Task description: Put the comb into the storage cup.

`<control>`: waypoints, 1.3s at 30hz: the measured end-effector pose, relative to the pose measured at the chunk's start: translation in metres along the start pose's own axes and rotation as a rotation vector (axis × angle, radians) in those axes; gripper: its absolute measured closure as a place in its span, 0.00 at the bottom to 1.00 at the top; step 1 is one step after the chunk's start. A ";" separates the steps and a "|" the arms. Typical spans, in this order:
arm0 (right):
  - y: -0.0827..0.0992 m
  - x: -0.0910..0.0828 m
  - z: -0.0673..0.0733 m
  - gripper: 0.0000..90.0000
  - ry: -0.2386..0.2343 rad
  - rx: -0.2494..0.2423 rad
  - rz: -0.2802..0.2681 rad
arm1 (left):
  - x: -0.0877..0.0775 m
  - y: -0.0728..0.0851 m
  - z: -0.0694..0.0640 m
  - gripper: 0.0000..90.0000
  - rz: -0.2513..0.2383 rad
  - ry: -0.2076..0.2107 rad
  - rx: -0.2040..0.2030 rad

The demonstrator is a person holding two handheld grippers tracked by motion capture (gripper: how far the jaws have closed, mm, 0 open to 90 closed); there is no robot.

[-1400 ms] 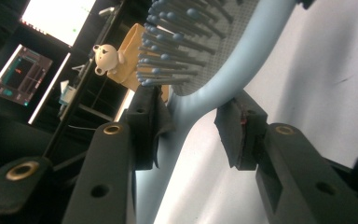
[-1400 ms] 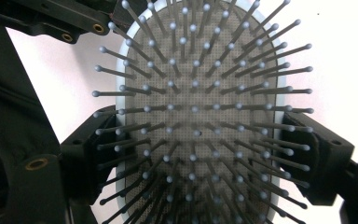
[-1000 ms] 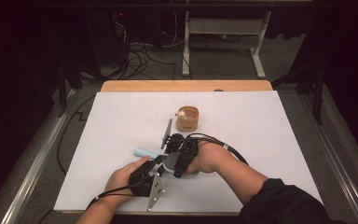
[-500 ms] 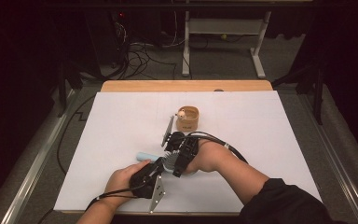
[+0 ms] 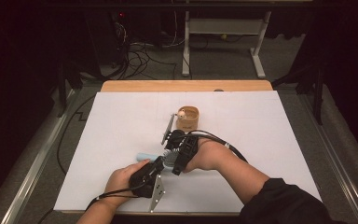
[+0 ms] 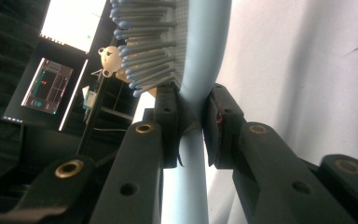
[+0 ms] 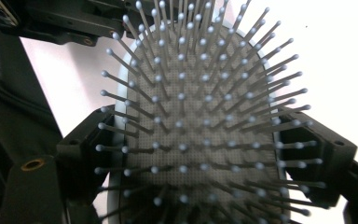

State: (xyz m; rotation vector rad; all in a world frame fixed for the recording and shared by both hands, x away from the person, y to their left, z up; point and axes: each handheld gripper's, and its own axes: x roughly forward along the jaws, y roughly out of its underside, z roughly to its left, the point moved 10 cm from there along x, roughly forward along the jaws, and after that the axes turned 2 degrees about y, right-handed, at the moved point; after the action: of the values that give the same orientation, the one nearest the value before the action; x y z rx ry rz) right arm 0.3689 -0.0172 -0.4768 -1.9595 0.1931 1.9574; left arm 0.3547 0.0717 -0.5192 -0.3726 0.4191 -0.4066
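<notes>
Black jaws of the left hand-held gripper [image 6: 191,119] have just been closing and now pinch the narrow handle of the pale blue plastic hairbrush [image 6: 200,56], the pads pressing on it from both sides. In the high view this left hand-held gripper [image 5: 161,164] sits near the counter's [image 5: 270,140] near edge, left of centre, with the brush handle [image 5: 144,155] poking out to its left. Just right of it, the right hand-held gripper [image 5: 173,156] has its jaws spread wide around the brush's oval head [image 7: 196,140], one jaw at each rim. The head carries a grey perforated cushion bristling with thin, ball-tipped pins. Farther off stands a small round wooden cup [image 5: 187,118] on the white counter cover.
</notes>
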 end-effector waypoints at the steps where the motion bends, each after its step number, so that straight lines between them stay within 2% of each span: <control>1: 0.000 0.000 0.000 0.22 0.004 -0.001 0.005 | 0.000 0.000 0.000 0.86 -0.002 0.000 -0.002; 17: -0.002 0.003 0.000 0.16 0.005 0.000 0.007 | -0.001 -0.001 0.000 0.86 -0.006 0.000 0.008; 28: 0.000 -0.001 -0.004 0.04 0.025 0.004 0.011 | -0.001 -0.001 -0.001 0.87 -0.005 -0.006 0.016; 33: 0.001 -0.003 -0.003 0.00 0.017 -0.001 0.012 | -0.001 0.000 -0.001 0.86 -0.002 -0.006 0.011; 35: 0.001 -0.003 -0.001 0.00 0.002 -0.005 0.009 | -0.001 0.000 0.000 0.87 -0.002 -0.010 0.013; 39: 0.002 -0.006 -0.001 0.00 0.003 -0.007 0.006 | -0.001 0.001 0.001 0.86 0.004 -0.012 0.005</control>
State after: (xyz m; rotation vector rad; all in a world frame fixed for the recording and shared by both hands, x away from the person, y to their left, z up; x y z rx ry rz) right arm 0.3691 -0.0200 -0.4710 -1.9689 0.1926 1.9613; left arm 0.3549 0.0732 -0.5187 -0.3689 0.4073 -0.4014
